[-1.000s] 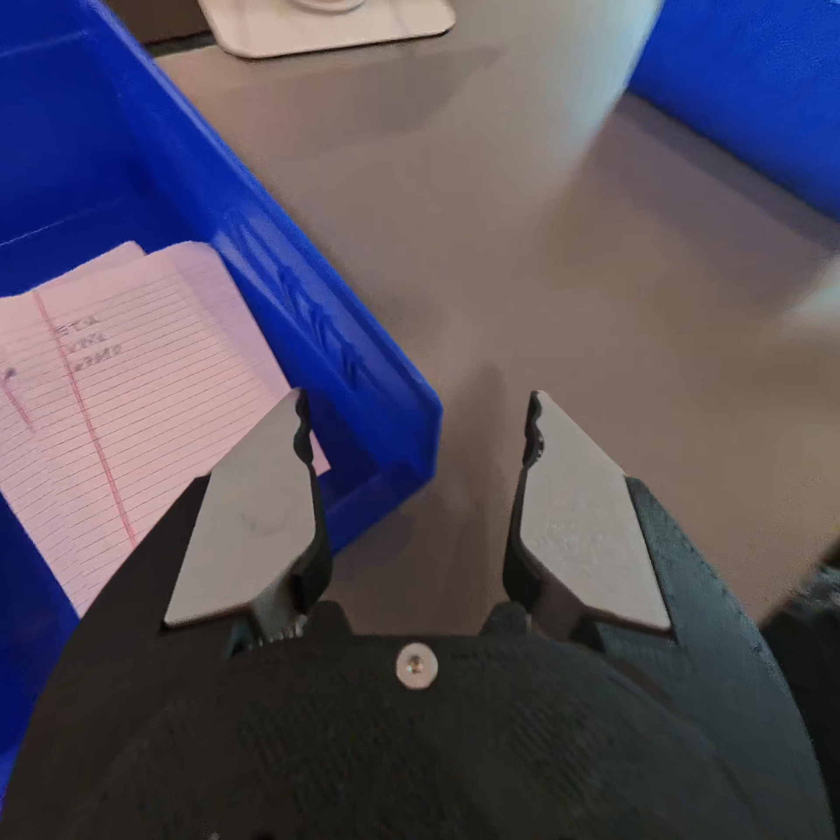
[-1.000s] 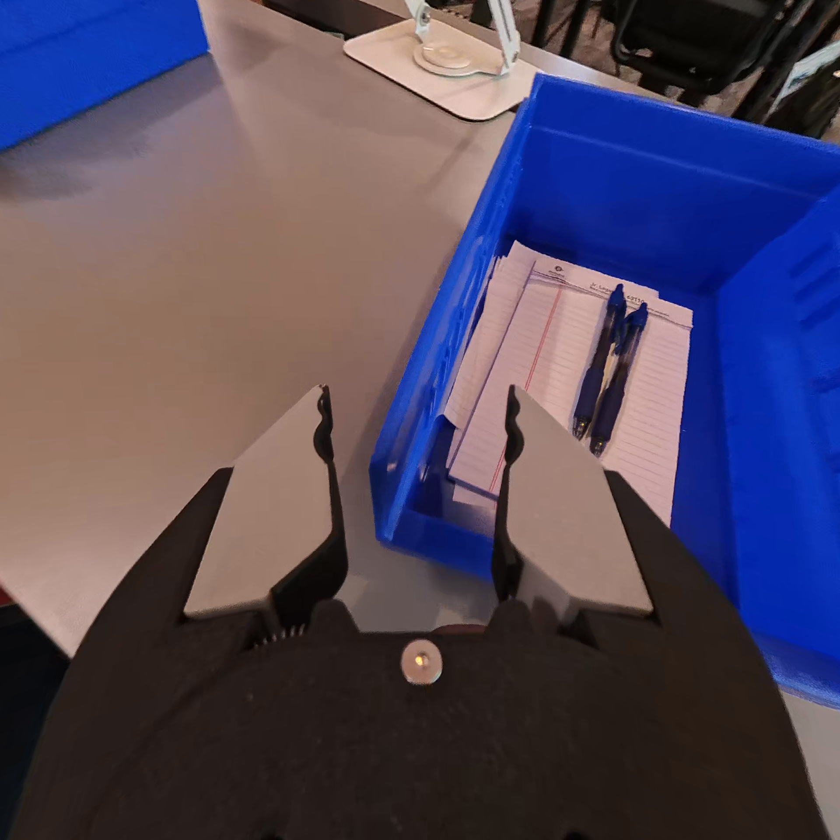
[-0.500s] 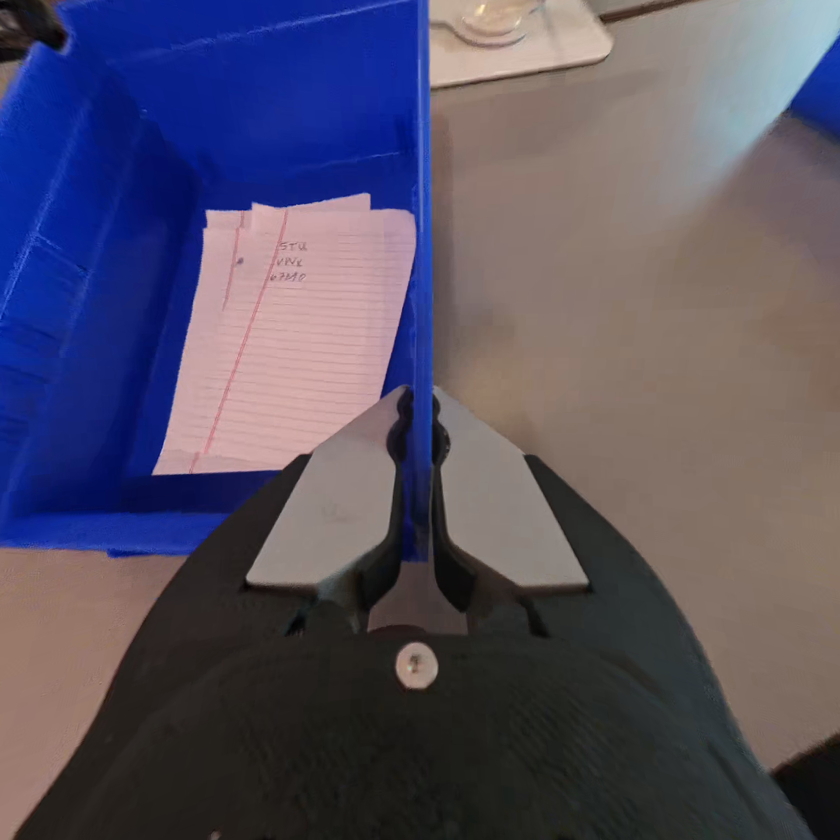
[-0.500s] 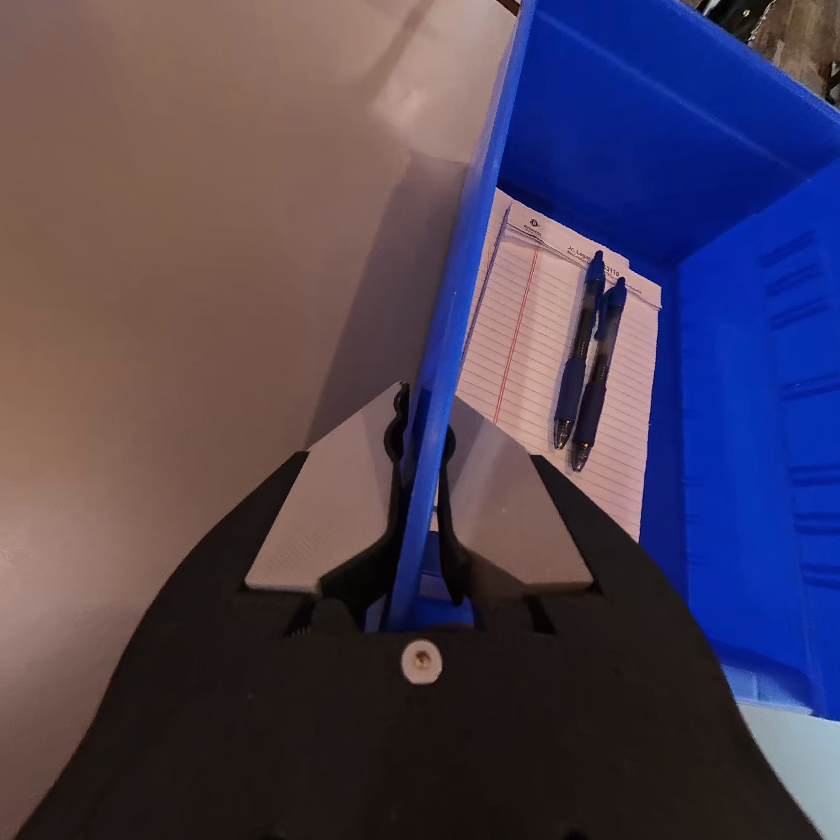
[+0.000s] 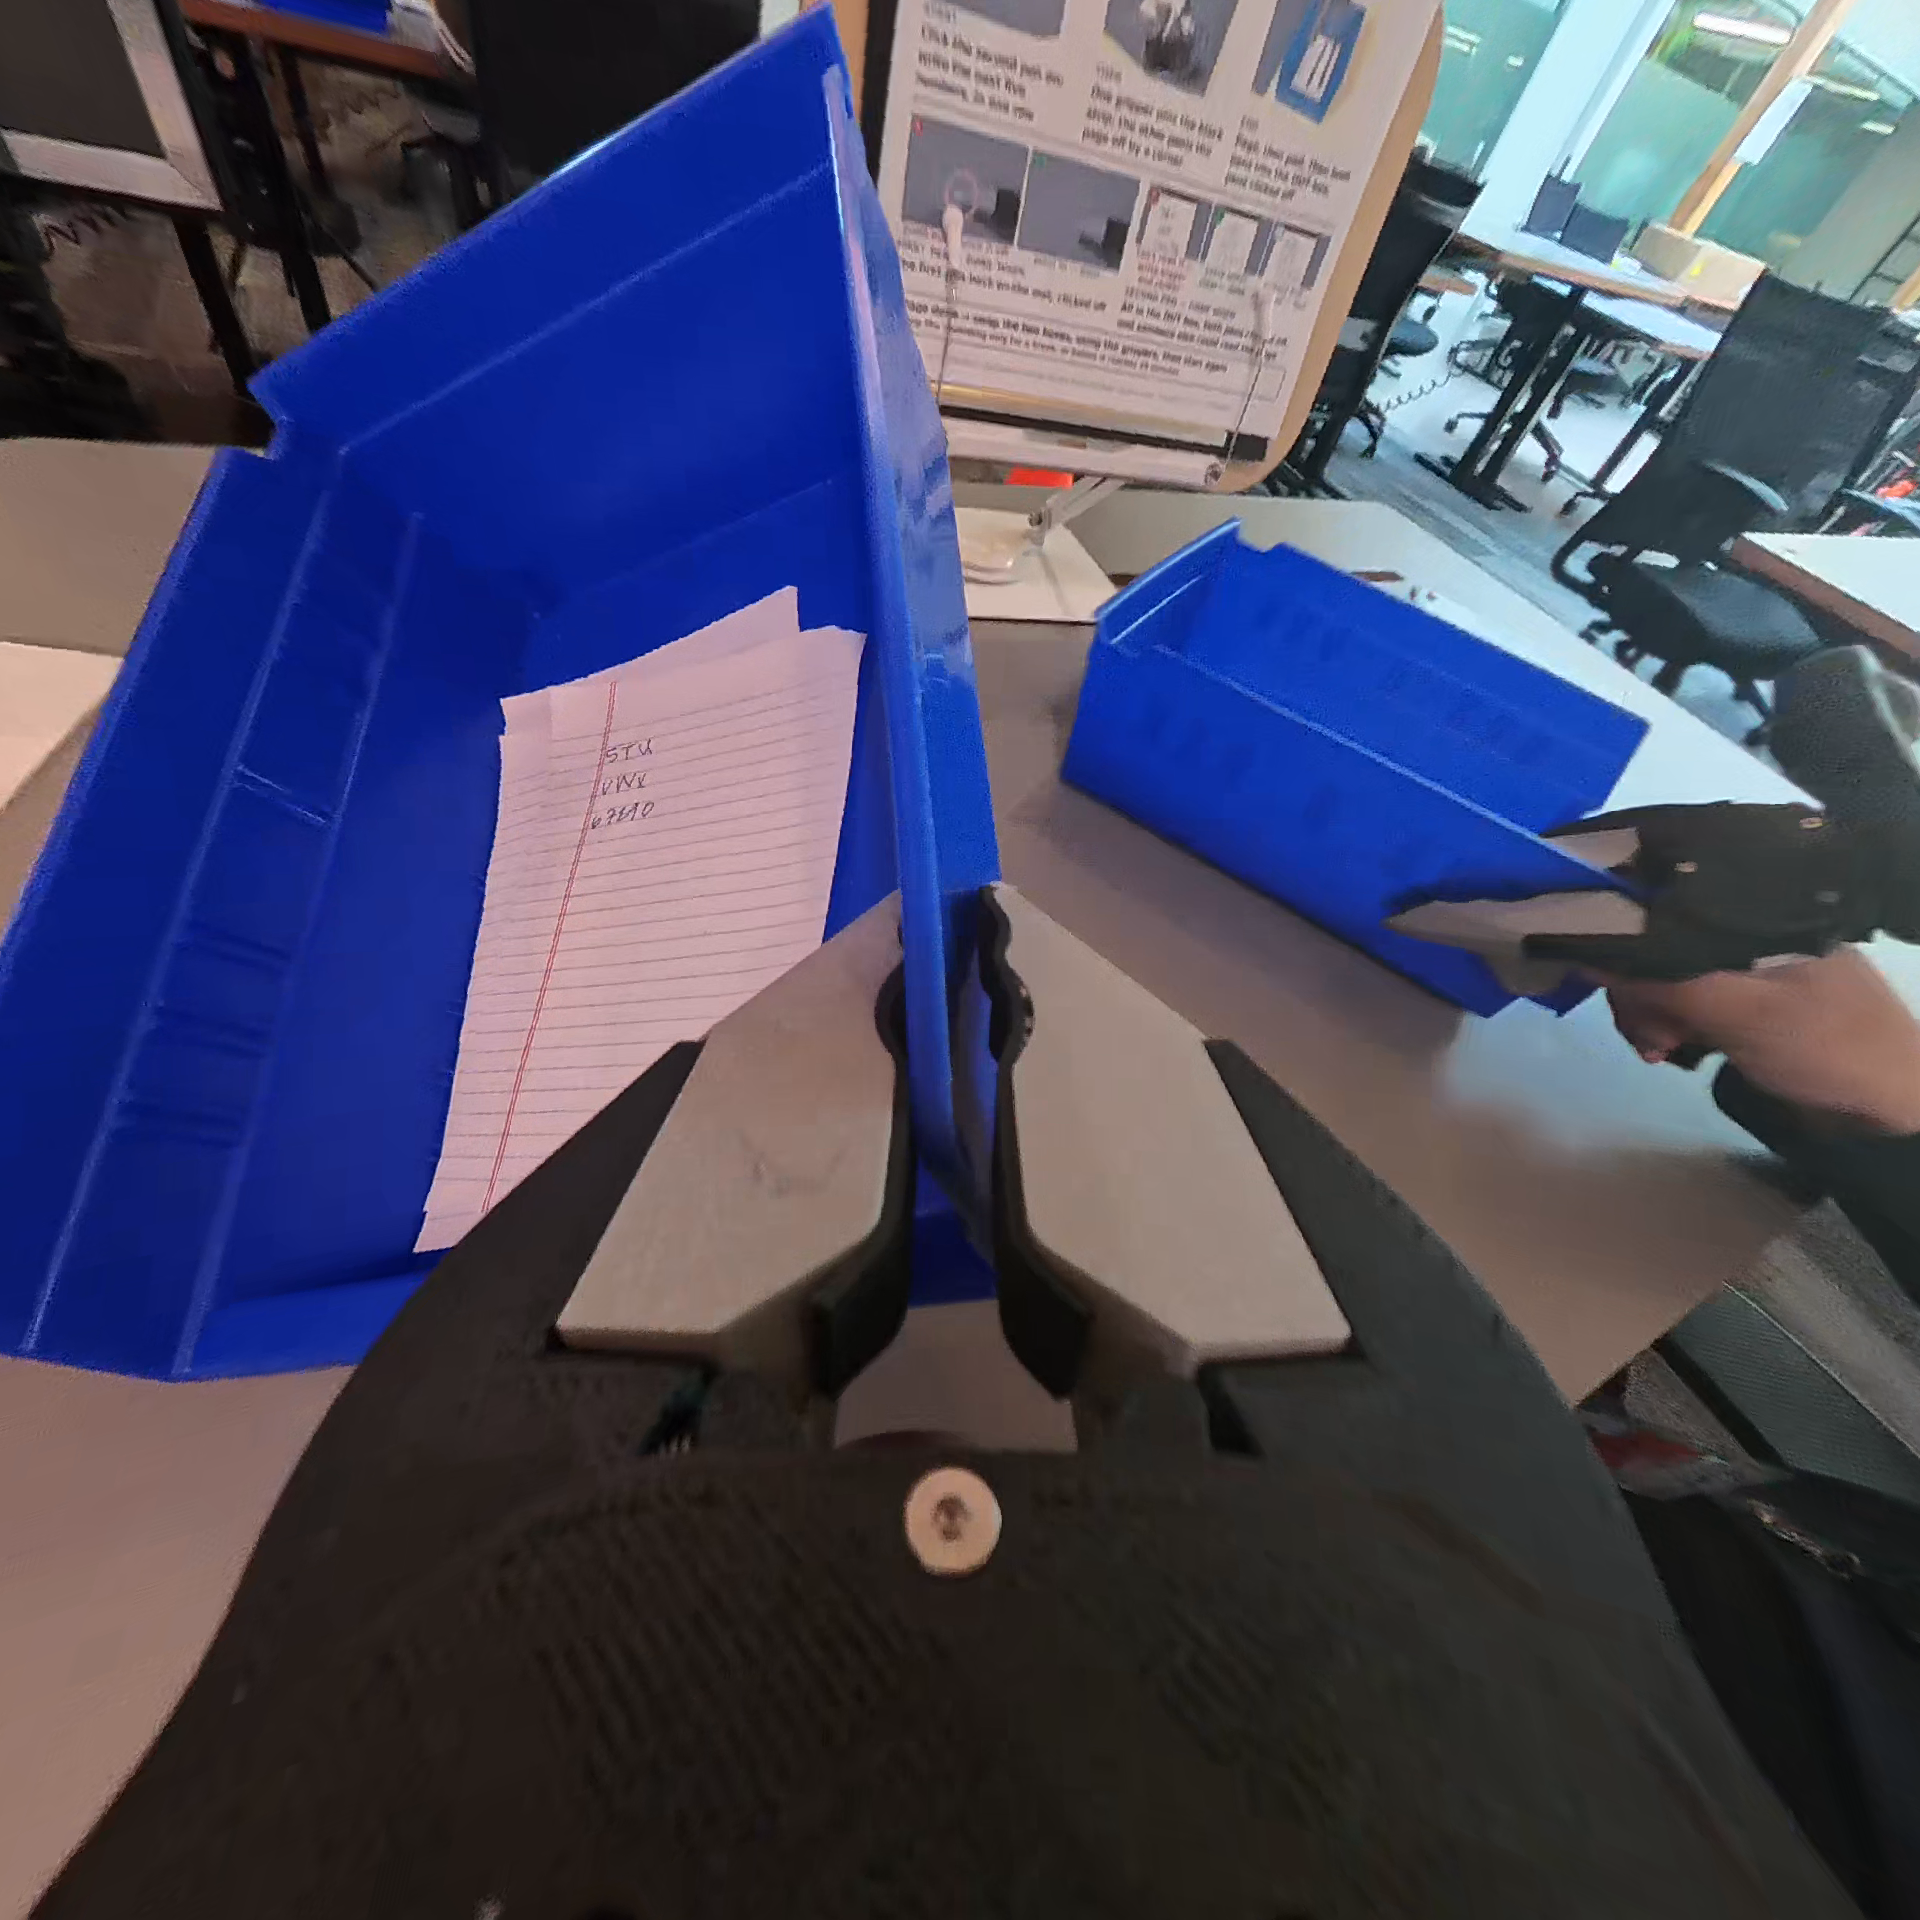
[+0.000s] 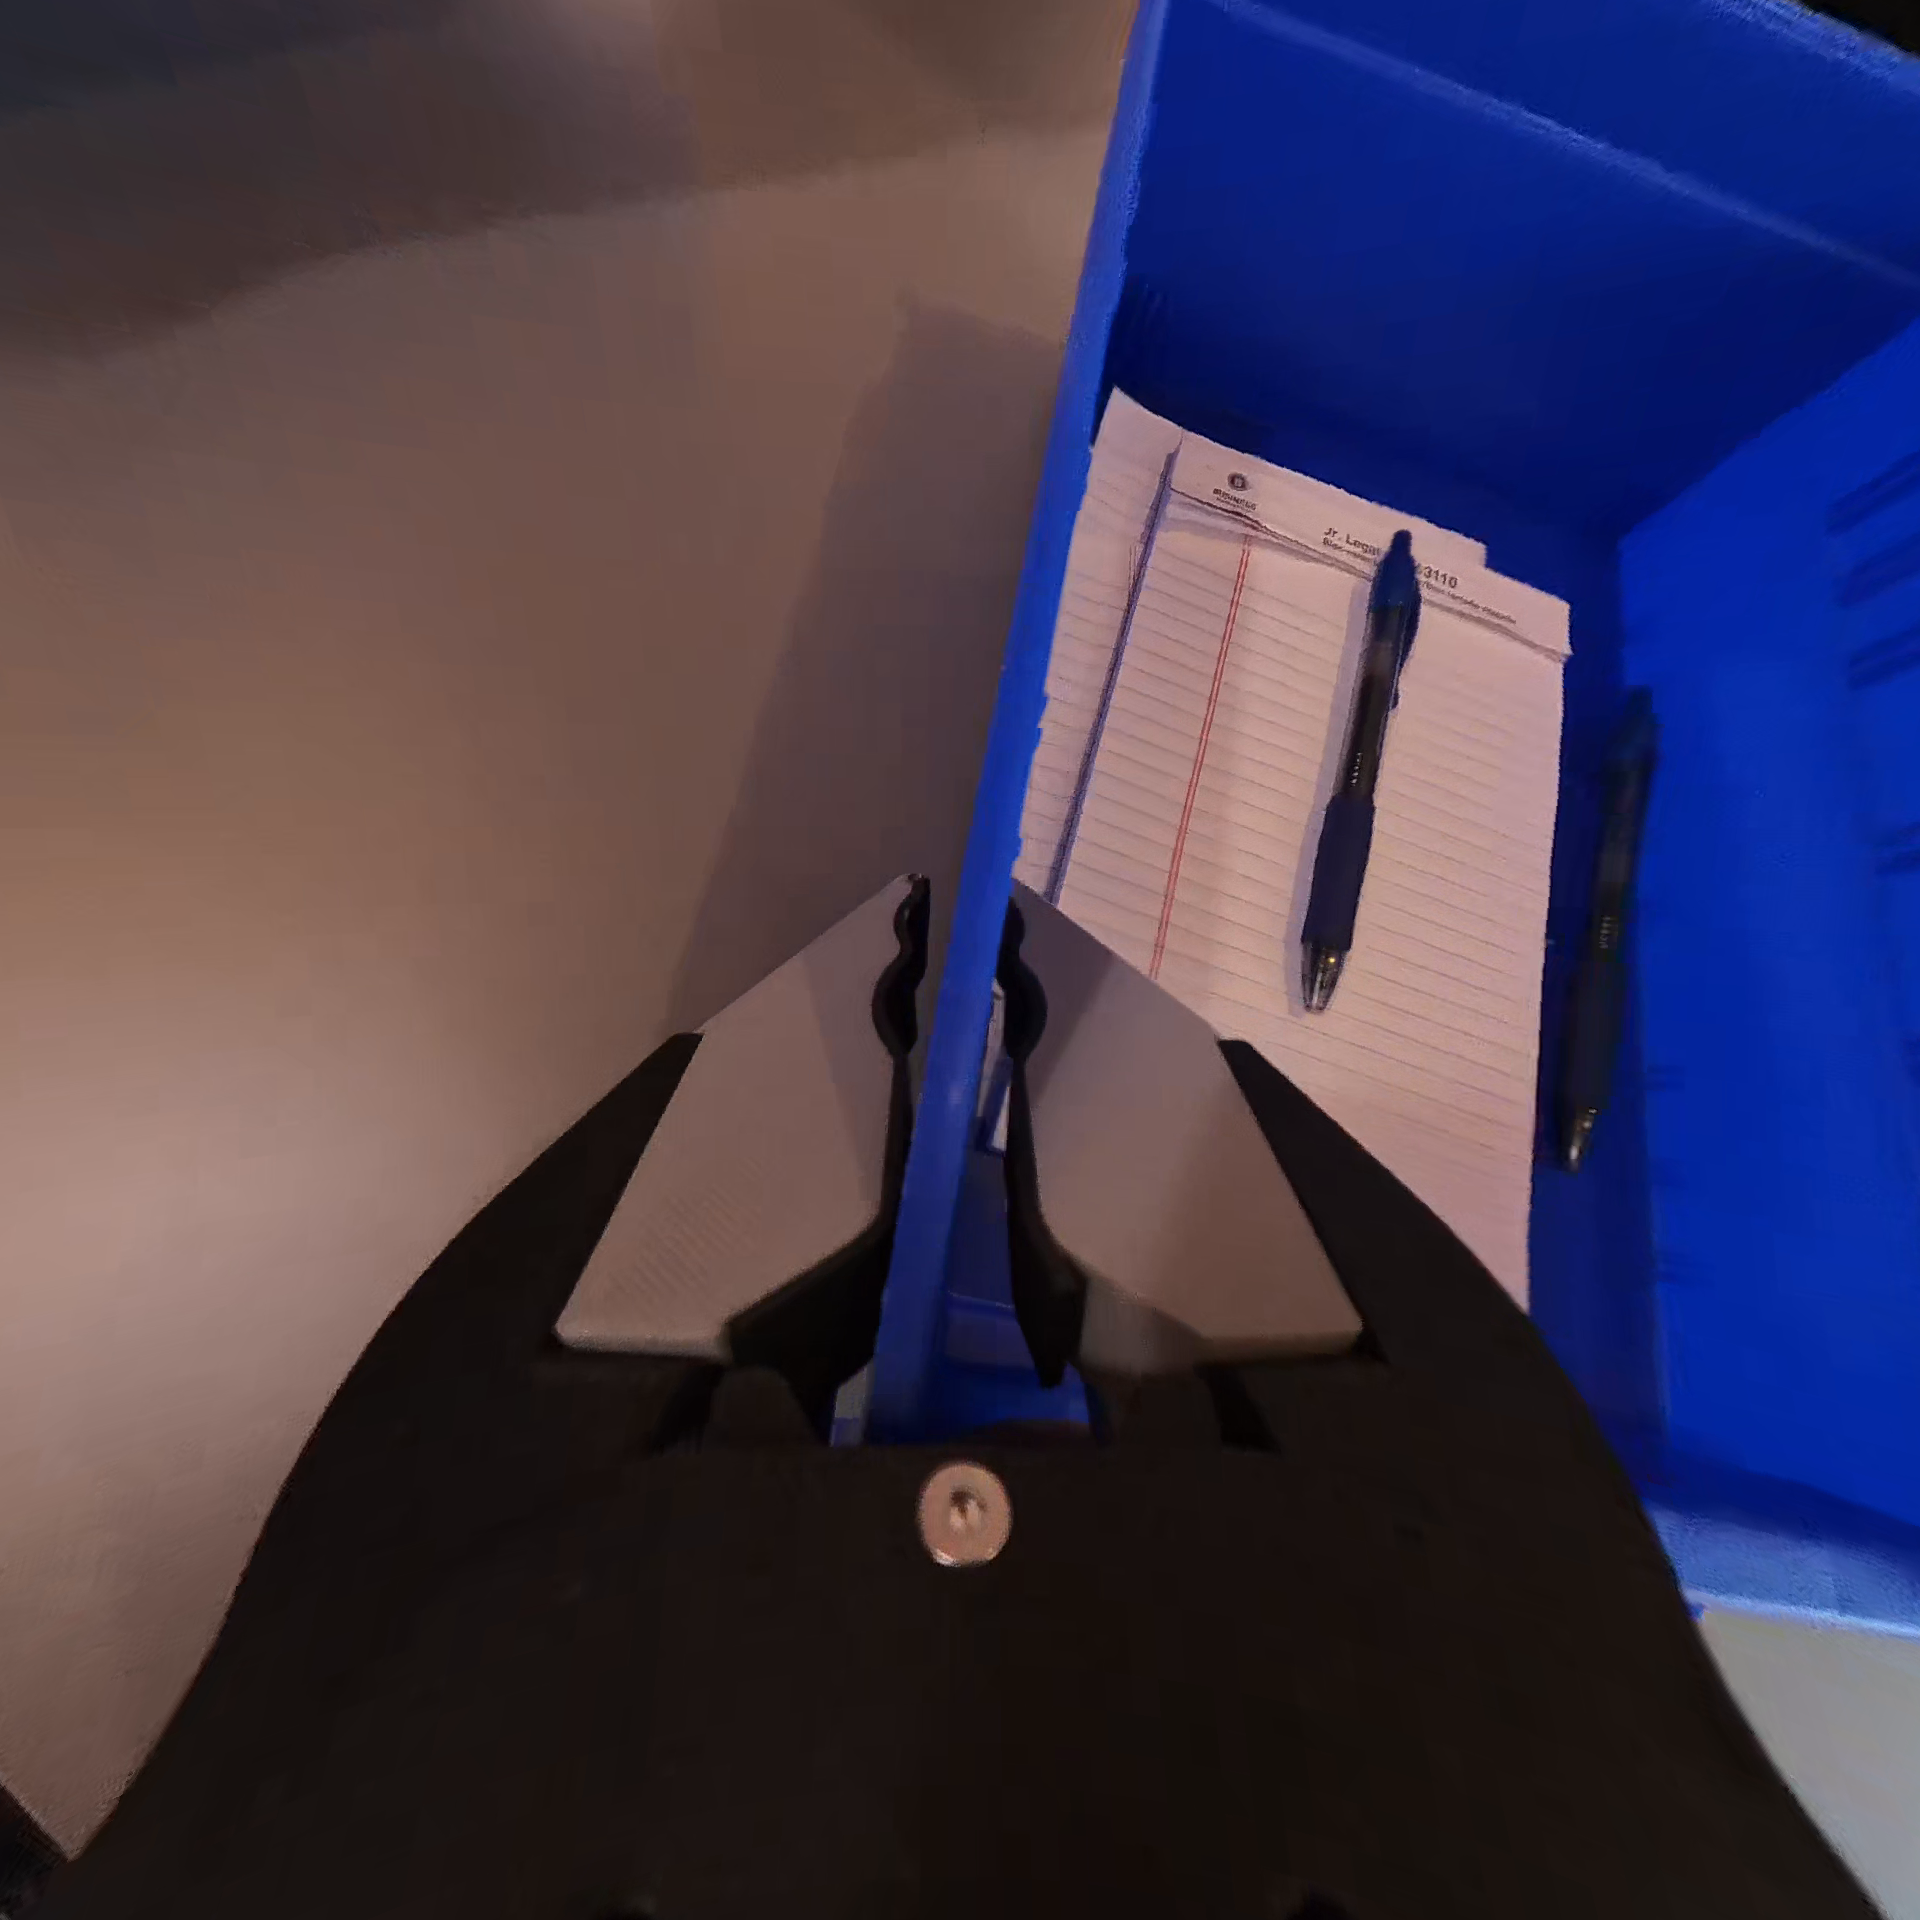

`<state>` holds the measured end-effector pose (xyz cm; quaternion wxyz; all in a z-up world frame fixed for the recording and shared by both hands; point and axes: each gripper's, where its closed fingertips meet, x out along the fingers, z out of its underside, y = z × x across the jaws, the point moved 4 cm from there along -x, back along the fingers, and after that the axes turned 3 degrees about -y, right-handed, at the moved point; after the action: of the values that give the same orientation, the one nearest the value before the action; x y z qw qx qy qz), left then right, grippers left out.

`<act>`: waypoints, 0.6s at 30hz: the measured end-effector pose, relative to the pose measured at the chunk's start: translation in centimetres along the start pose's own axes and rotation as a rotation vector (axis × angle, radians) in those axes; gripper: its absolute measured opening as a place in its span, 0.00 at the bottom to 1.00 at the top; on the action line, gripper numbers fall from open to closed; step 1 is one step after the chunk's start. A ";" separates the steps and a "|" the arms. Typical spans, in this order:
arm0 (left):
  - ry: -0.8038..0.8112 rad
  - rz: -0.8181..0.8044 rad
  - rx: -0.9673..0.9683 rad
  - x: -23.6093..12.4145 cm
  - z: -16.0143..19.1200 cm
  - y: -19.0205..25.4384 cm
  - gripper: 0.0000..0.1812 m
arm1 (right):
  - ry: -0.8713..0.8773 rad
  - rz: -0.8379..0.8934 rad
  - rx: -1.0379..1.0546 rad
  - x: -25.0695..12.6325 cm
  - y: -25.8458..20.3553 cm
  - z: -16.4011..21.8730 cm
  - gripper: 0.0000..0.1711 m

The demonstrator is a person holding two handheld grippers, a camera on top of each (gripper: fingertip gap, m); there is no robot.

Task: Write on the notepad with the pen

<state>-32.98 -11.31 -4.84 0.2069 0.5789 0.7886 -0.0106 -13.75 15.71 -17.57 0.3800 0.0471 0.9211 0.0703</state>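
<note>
My left gripper is shut on the right wall of a blue bin and holds it tilted up off the table. Loose lined pages with some handwriting lie inside it. My right gripper is shut on the left wall of a second blue bin. That bin holds a lined notepad. One blue pen lies on the pad. A second blue pen lies against the bin's right wall. In the left wrist view the right gripper grips this second bin.
The grey table lies between the two bins. A white instruction sheet on a stand stands at the back. A person's hand holds the right gripper. Office chairs and desks are beyond the table's right edge. Some 35 cm of space lies between my two pairs of fingers.
Both grippers shut on their bin walls about half a second ago and have since lifted and tilted the bins. In the right bin one pen has rolled off the pad to the right wall.
</note>
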 end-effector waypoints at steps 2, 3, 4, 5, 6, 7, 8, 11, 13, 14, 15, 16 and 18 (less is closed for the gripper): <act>0.020 -0.028 0.025 -1.0 -0.3 0.0 0.03 | 0.010 -0.023 -0.010 1.5 -2.3 -2.0 0.05; 0.025 -0.044 0.038 -1.4 -0.4 0.0 0.03 | 0.018 -0.036 -0.015 2.3 -3.5 -3.0 0.06; 0.030 -0.060 0.048 -1.8 -0.5 0.0 0.03 | 0.035 -0.063 -0.013 3.0 -4.8 -4.0 0.07; 0.035 -0.072 0.055 -2.1 -0.6 -0.1 0.03 | 0.065 -0.102 -0.011 3.4 -6.1 -5.1 0.11; 0.040 -0.083 0.062 -2.5 -0.7 -0.1 0.03 | 0.100 -0.145 -0.015 3.5 -7.4 -6.2 0.16; 0.047 -0.095 0.070 -2.8 -0.8 -0.2 0.03 | 0.142 -0.178 -0.025 3.0 -8.3 -7.2 0.20; 0.050 -0.106 0.076 -3.1 -0.8 -0.3 0.03 | 0.201 -0.192 -0.039 2.1 -8.8 -8.2 0.21; 0.056 -0.139 0.089 -4.3 -0.7 -0.7 0.03 | 0.394 -0.141 -0.076 -2.5 -7.2 -9.7 0.17; 0.058 -0.155 0.101 -5.1 -0.7 -1.0 0.03 | 0.461 -0.066 -0.054 -5.3 -3.5 -9.5 0.11; 0.064 -0.157 0.098 -5.5 -0.7 -1.2 0.03 | 0.472 -0.021 -0.028 -6.4 -1.0 -9.0 0.10; 0.070 -0.154 0.091 -5.8 -0.7 -1.3 0.03 | 0.471 0.022 0.003 -7.1 1.8 -8.3 0.09; 0.078 -0.150 0.085 -6.2 -0.8 -1.4 0.03 | 0.452 0.052 0.037 -7.4 4.6 -7.4 0.08; 0.089 -0.139 0.074 -6.6 -0.8 -1.4 0.03 | 0.361 0.071 0.107 -6.6 9.8 -4.8 0.09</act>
<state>-32.93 -17.56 -2.19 0.1490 0.5301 0.8343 -0.0280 -12.13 23.96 -7.99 0.2029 0.0862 0.9745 0.0420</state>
